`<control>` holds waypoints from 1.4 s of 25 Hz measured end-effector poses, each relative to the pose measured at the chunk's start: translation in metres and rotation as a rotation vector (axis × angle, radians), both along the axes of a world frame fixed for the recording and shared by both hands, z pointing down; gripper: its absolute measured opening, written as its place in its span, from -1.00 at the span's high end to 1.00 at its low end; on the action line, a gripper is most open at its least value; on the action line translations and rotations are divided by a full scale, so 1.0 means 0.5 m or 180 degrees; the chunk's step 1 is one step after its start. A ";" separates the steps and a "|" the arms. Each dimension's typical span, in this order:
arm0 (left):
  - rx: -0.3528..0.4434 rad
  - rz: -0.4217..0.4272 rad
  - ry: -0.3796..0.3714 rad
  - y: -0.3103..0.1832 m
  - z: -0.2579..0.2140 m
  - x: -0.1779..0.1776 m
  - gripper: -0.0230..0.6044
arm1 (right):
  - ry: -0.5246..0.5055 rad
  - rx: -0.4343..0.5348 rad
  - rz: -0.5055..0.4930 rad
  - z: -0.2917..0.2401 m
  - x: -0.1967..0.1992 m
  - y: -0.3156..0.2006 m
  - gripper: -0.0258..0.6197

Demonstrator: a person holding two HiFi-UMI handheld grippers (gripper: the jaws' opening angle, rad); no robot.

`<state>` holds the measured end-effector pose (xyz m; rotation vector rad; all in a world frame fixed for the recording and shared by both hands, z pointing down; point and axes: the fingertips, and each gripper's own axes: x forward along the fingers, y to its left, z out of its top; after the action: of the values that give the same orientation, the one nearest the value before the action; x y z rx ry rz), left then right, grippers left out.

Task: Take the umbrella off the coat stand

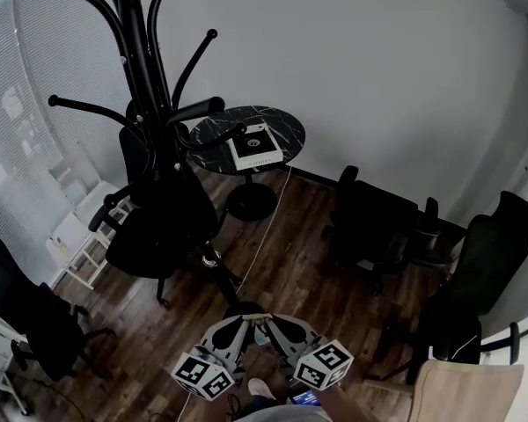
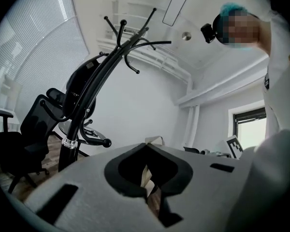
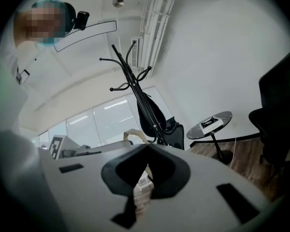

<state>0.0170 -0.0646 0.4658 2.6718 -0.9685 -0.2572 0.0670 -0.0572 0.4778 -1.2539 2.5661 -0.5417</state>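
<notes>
1. Bare wooden floor (image 1: pixel 299 266) lay open in front of the coat stand (image 1: pixel 143 77).
2. A round table (image 1: pixel 286 128) stood just beside it, at the right.
3. Black chairs (image 1: pixel 378 227) crowded the far right side.

The tall black metal coat stand (image 1: pixel 144 69) stands upright on the wooden floor, just beside the small round table with a dark marble pattern (image 1: pixel 290 135). In the head view it is on the left of this table. Its thin pole carries several curved arms with small ball tips. Some arms spread out at the top and some lower down. A silver ring goes around the pole near the bottom. The black closed umbrella (image 2: pixel 80 88) hangs on the coat stand. Its loose fabric makes a long, drop-like bulge close along the pole. In the head view the umbrella merges with other dark shapes, so its outline there is not clear.
</notes>
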 end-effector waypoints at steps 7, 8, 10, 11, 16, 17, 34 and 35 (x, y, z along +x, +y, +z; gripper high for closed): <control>0.0032 0.0016 0.0079 0.064 -0.002 0.022 0.86 | 0.0025 0.0032 -0.0009 -0.006 0.026 0.059 0.88; 0.0043 0.0017 0.0049 0.072 0.000 0.025 0.86 | 0.0029 0.0027 -0.0020 -0.004 0.028 0.067 0.88; 0.0070 0.0015 0.0010 0.089 0.001 0.029 0.86 | 0.0025 0.0022 -0.0037 -0.001 0.030 0.081 0.88; 0.0075 0.0015 0.0004 0.096 0.001 0.029 0.86 | 0.0018 0.0020 -0.0044 -0.001 0.031 0.087 0.88; 0.0045 0.0037 0.0003 0.122 0.006 0.039 0.86 | 0.0019 -0.0006 -0.0028 0.004 0.046 0.111 0.88; 0.0054 0.0046 0.0007 0.125 0.005 0.042 0.86 | 0.0026 0.0000 -0.0028 0.003 0.047 0.114 0.88; 0.0122 0.0040 0.0027 0.146 -0.012 0.055 0.86 | 0.0004 0.0059 -0.0010 -0.016 0.068 0.137 0.88; 0.0120 0.0032 0.0038 0.147 -0.014 0.055 0.86 | 0.0003 0.0062 -0.0008 -0.017 0.068 0.138 0.88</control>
<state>0.0446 0.0089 0.4588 2.7053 -0.9558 -0.2915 0.1011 0.0120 0.4692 -1.2450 2.5677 -0.5153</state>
